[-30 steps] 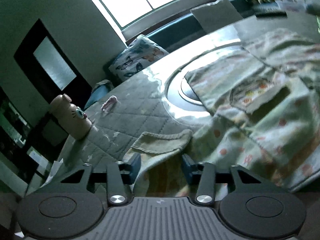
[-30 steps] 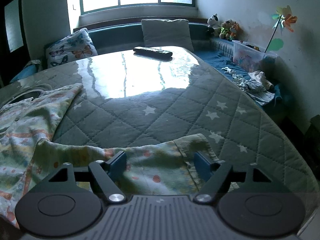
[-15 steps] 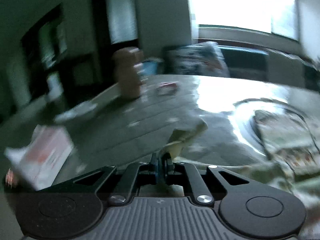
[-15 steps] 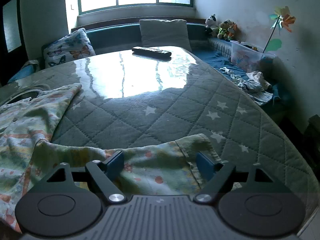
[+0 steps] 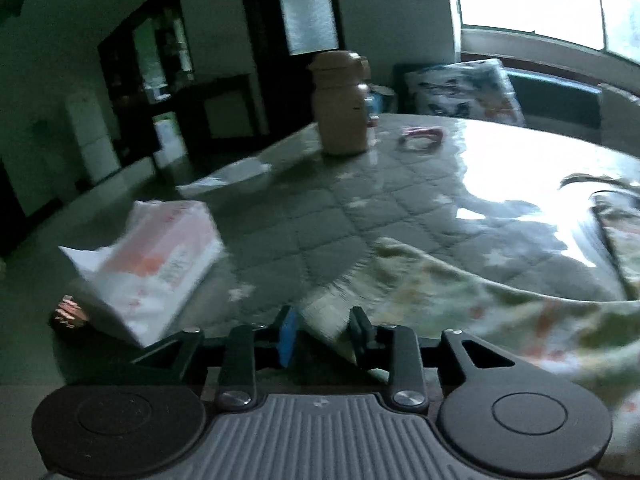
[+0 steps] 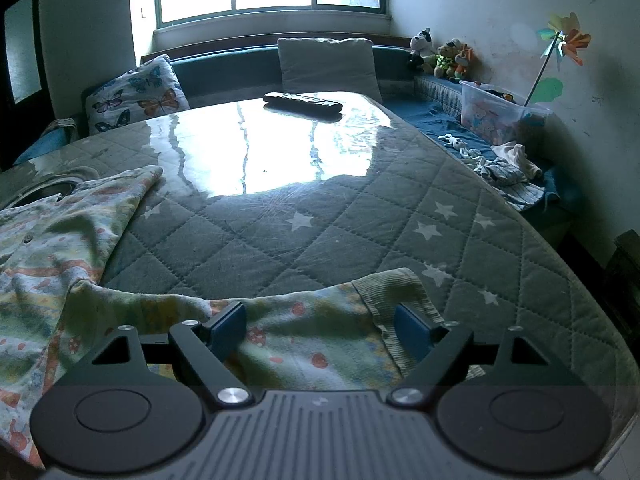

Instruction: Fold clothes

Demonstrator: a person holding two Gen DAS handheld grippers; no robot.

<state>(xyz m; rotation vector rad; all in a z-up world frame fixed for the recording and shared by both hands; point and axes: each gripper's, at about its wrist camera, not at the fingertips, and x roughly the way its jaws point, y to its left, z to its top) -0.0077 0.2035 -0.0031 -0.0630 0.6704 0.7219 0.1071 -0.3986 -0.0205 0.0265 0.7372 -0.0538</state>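
Garment (image 6: 312, 340) cuffs between both spread grippers, left (image 5: 324, 334), right (image 6: 320, 326), unpinched.

Right side: quilted table (image 6: 280, 240) open up to remote (image 6: 303, 103). Left side: tissue pack (image 5: 156, 264), bottle (image 5: 342, 104) and papers (image 5: 228, 180) obstruct passage.

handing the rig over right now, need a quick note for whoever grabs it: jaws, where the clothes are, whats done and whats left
Left gripper: jaws have just reopened partway; the ribbed cuff of the printed garment lies between them, not pinched.
Right gripper: jaws wide open over the garment's other ribbed cuff, nothing gripped.
The garment lies crumpled on the quilted table cover, its body bunched toward the right camera's left edge.
Done: no finished fold visible.
Left: probably grip both cuffs, spread the garment flat, fold it.
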